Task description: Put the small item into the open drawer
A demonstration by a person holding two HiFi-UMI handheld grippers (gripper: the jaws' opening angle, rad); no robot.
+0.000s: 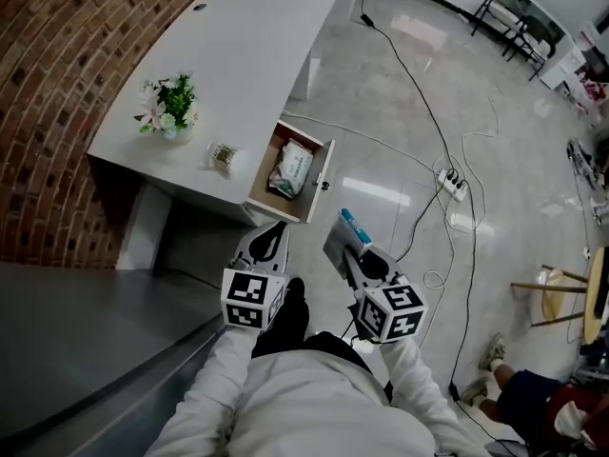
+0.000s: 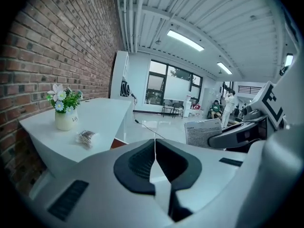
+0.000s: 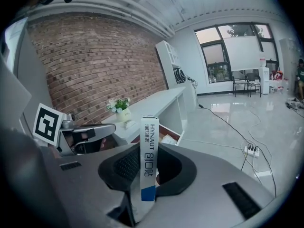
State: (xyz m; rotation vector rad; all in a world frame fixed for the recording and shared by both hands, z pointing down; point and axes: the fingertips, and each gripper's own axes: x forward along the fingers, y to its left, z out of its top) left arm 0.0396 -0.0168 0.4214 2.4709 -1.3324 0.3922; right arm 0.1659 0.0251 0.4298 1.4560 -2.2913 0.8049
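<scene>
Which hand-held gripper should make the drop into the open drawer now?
Right. The right hand-held gripper is shut on the box, with the drawer ahead of it; the left hand-held gripper is shut and empty.

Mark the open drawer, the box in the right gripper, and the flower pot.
open drawer (image 1: 322, 181): head view, on its front panel.
box (image 3: 149, 151): right gripper view, on its printed narrow face.
flower pot (image 2: 63, 121): left gripper view, on the white pot body.

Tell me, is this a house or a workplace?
Probably a workplace, maybe a lab: long white desk, black cables and a white power strip across a shiny grey floor.
</scene>
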